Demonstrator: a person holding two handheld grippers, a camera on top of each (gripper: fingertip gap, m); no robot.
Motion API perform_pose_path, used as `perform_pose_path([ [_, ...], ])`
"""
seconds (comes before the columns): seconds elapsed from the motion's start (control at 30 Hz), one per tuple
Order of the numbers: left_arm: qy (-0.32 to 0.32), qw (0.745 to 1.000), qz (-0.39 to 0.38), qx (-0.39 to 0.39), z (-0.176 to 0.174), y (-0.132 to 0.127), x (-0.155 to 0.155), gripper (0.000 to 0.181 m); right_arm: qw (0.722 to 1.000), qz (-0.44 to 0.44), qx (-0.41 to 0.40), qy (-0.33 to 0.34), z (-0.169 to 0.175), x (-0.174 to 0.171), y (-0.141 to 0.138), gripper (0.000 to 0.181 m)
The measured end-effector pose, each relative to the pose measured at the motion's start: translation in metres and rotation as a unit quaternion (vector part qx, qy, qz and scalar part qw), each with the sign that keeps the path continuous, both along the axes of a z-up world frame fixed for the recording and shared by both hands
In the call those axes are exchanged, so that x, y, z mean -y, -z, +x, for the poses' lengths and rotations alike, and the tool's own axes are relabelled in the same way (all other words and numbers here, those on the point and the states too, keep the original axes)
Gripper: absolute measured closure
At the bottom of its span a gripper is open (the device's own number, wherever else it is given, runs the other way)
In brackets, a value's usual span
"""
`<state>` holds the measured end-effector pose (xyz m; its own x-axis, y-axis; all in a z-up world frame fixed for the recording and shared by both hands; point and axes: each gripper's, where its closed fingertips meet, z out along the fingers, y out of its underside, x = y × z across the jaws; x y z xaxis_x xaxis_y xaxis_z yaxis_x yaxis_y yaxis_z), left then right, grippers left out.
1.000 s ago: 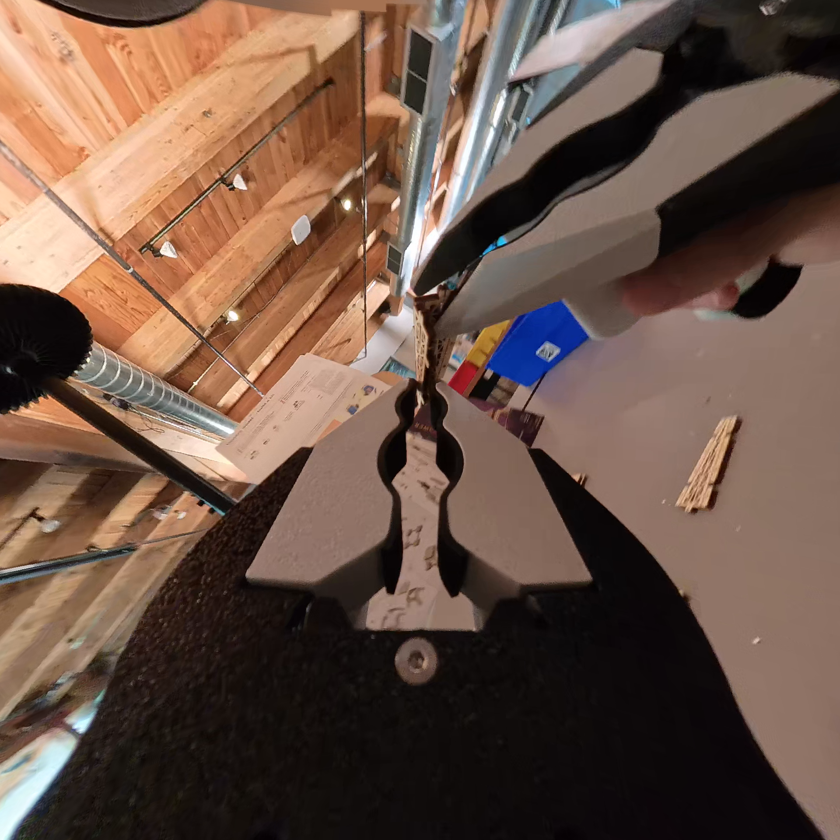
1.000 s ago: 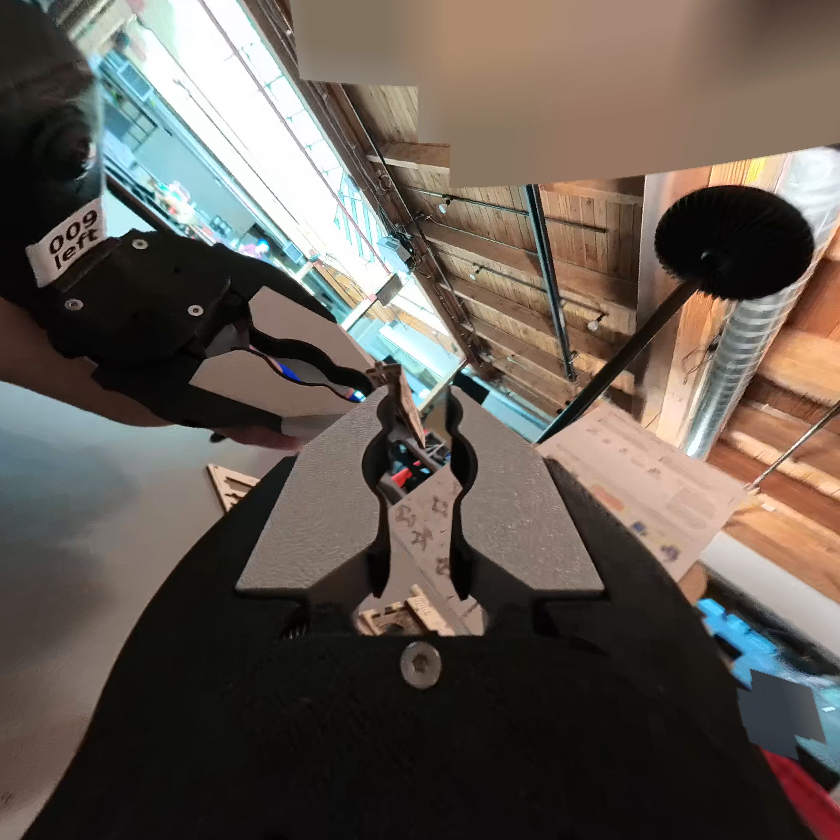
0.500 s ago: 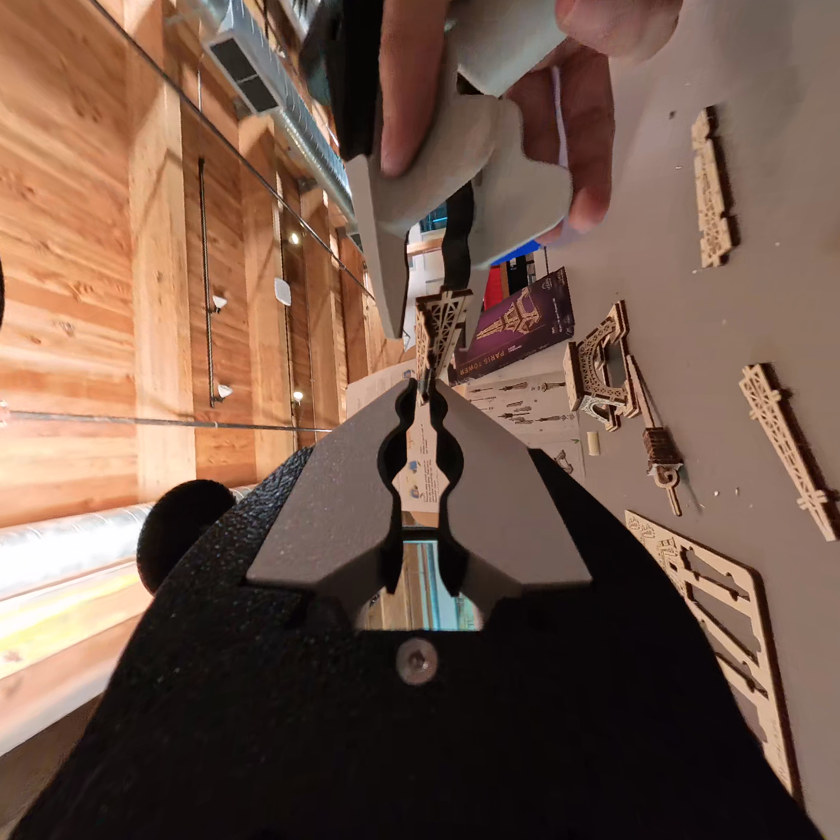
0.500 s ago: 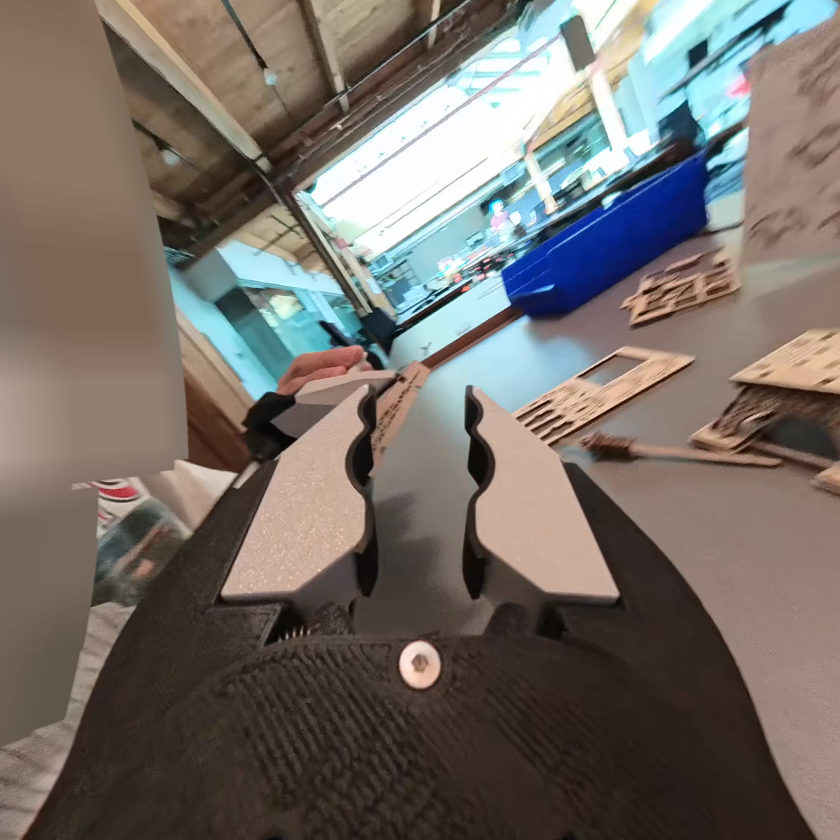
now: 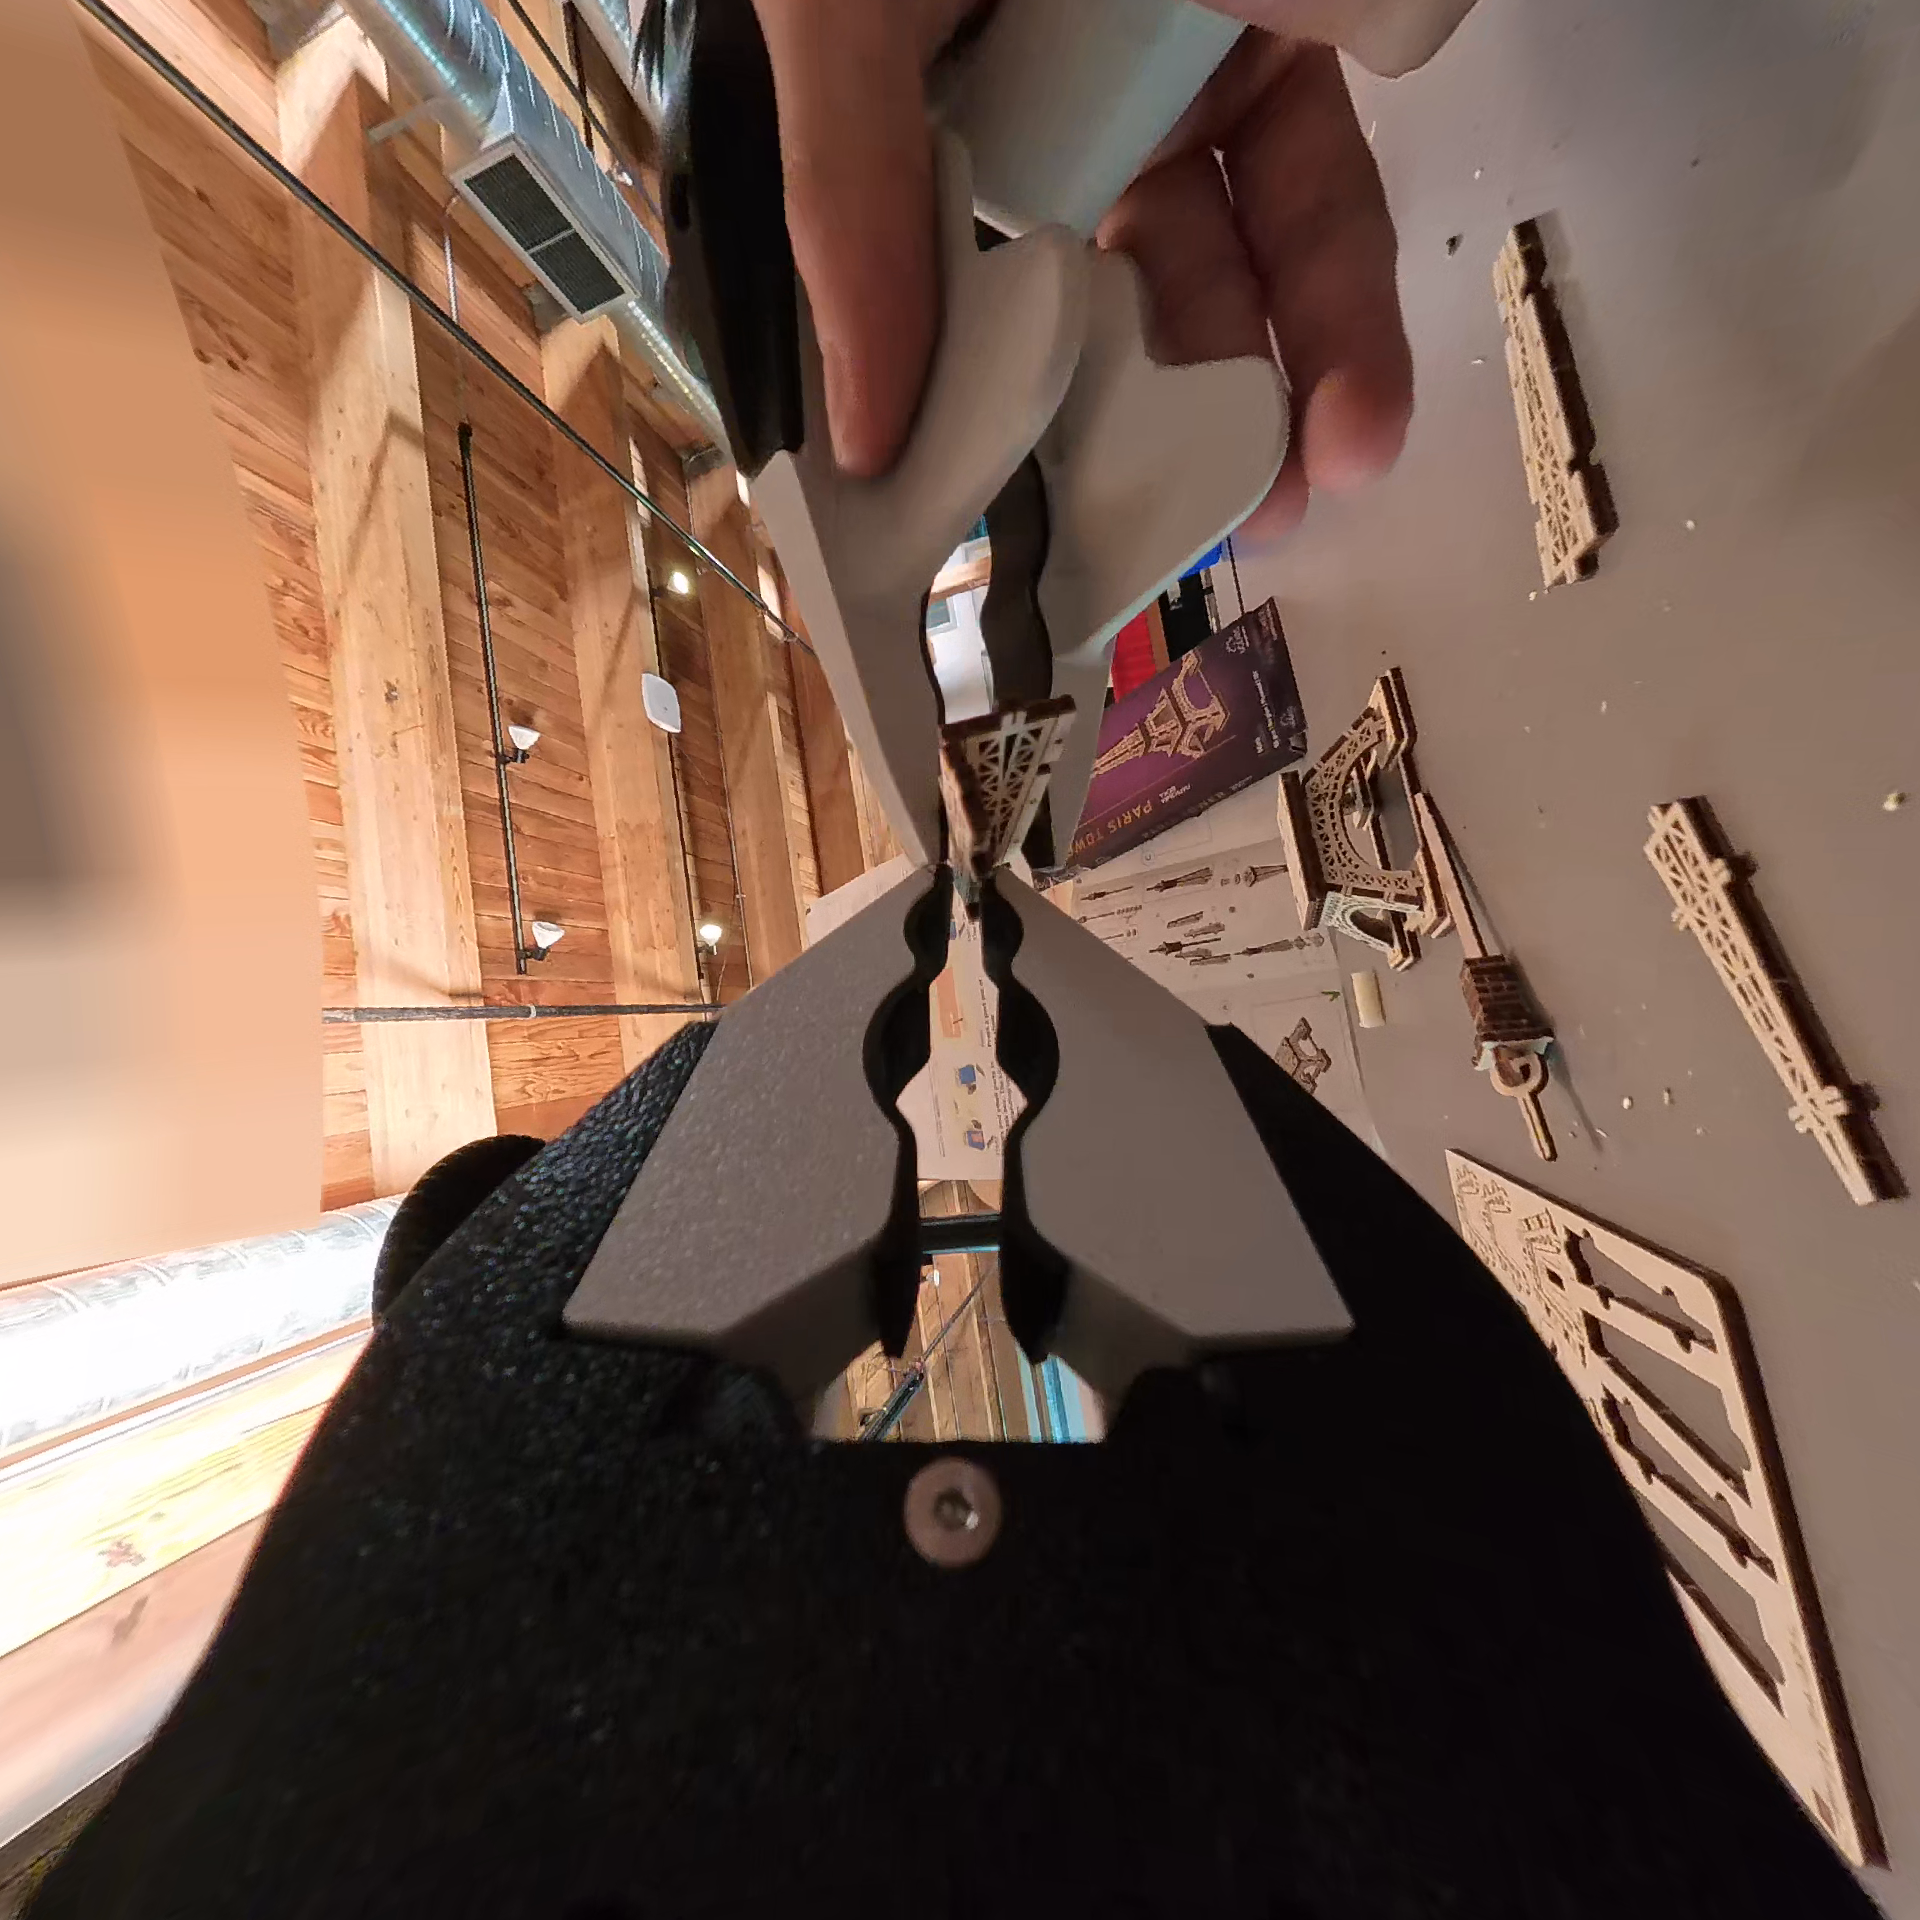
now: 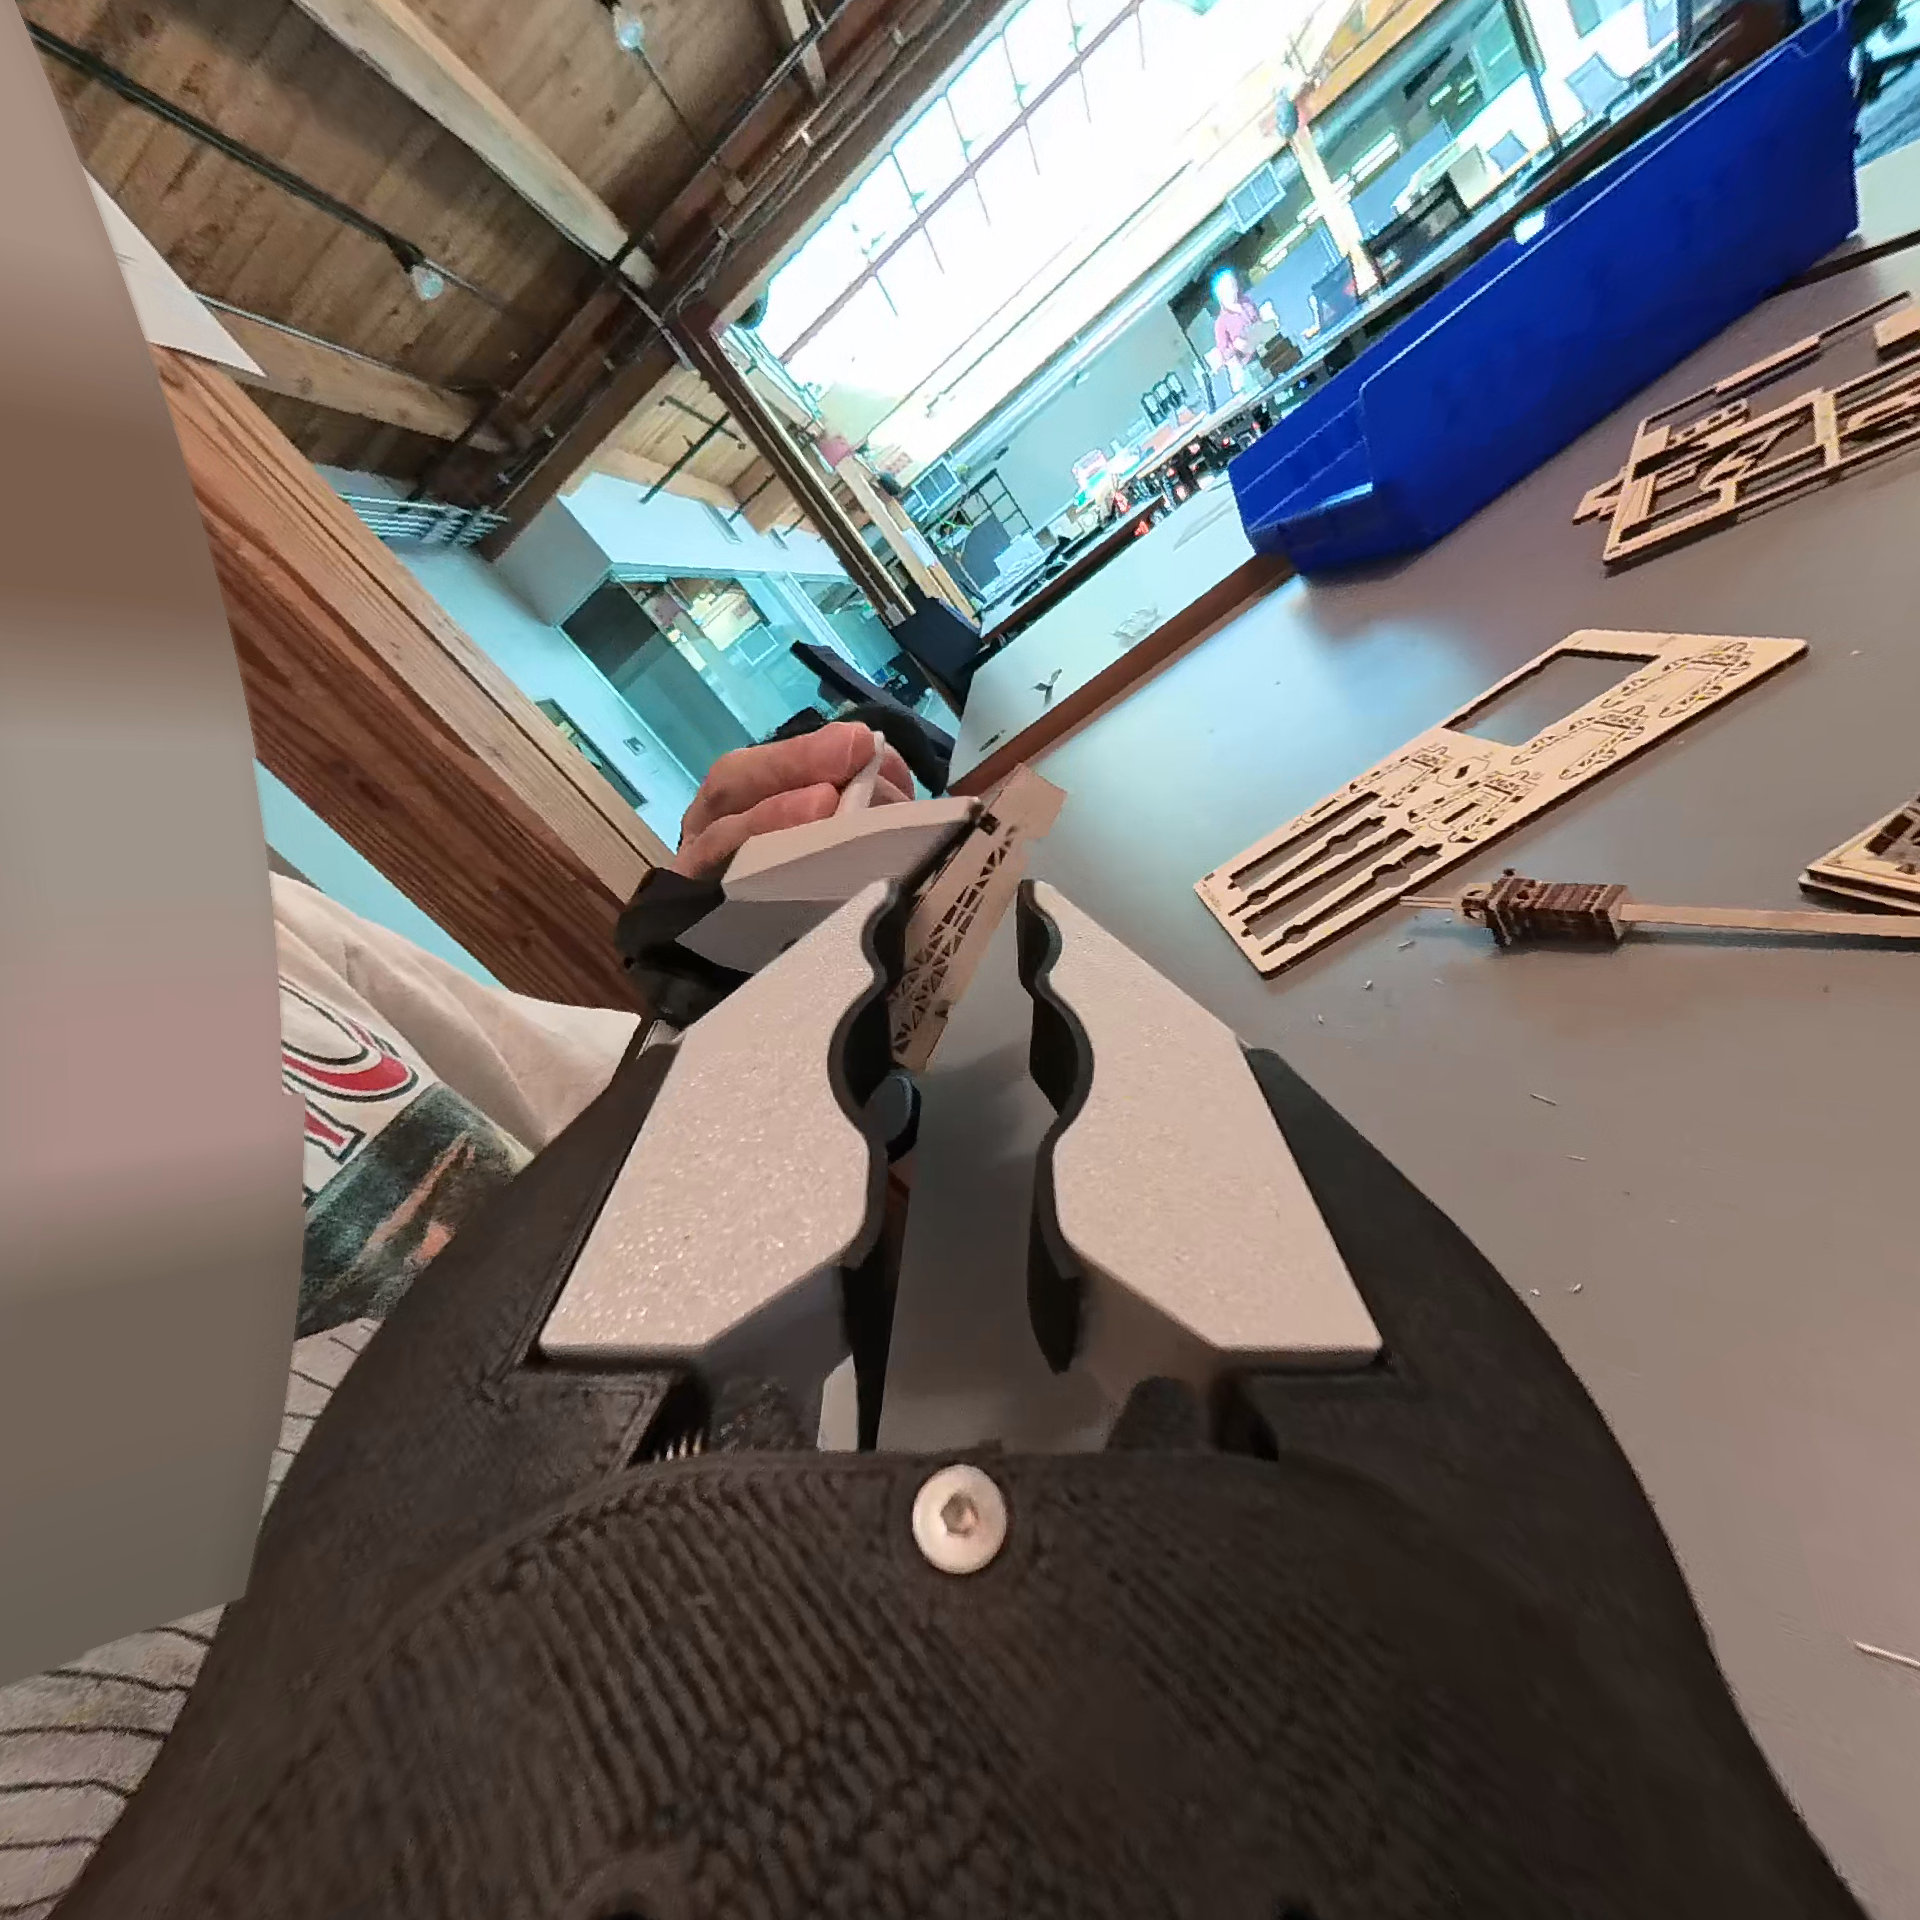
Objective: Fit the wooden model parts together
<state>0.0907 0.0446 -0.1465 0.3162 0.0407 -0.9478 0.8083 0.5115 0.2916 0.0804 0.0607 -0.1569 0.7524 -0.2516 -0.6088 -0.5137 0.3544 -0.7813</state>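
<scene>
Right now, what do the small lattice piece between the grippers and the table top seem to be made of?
Lattice piece: thin pale plywood, probably laser-cut, judging by its dark brown edges and fine openwork; unvarnished, matte. Table top: smooth grey surface with a dull sheen, possibly laminate or linoleum; the pictures cannot settle which.

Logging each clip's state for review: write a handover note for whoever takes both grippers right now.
Left gripper: shut on the narrow end of the tapered lattice section, held off the table.
Right gripper: open, with a finger on either side of that section, not clamped.
On the grey table: arch base, spire stick with a dark block, lattice strips, cut-out sheet.
Done: the section is picked up.
Left: grip it with the right gripper, then fit it to the parts on the table; none is joined to it yet.
</scene>
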Motion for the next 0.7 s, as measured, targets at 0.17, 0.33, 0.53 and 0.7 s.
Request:
perform_pose_path([
  [0.17,0.031,0.995,-0.041,-0.082,-0.003,-0.005,0.000,0.173,0.999,0.001,0.007,-0.040,-0.008,0.001,0.000,0.166],
  [0.33,0.064,0.960,-0.027,-0.272,-0.002,0.002,-0.007,0.155,0.993,-0.023,-0.002,-0.113,-0.023,-0.001,0.010,0.167],
  [0.53,0.110,0.862,0.083,-0.488,-0.018,0.022,-0.017,0.147,0.979,-0.070,-0.041,-0.184,-0.034,-0.003,0.024,0.167],
  [0.7,0.159,0.763,0.156,-0.607,-0.037,0.018,-0.017,0.143,0.965,-0.103,-0.048,-0.236,-0.043,-0.006,0.030,0.167],
])
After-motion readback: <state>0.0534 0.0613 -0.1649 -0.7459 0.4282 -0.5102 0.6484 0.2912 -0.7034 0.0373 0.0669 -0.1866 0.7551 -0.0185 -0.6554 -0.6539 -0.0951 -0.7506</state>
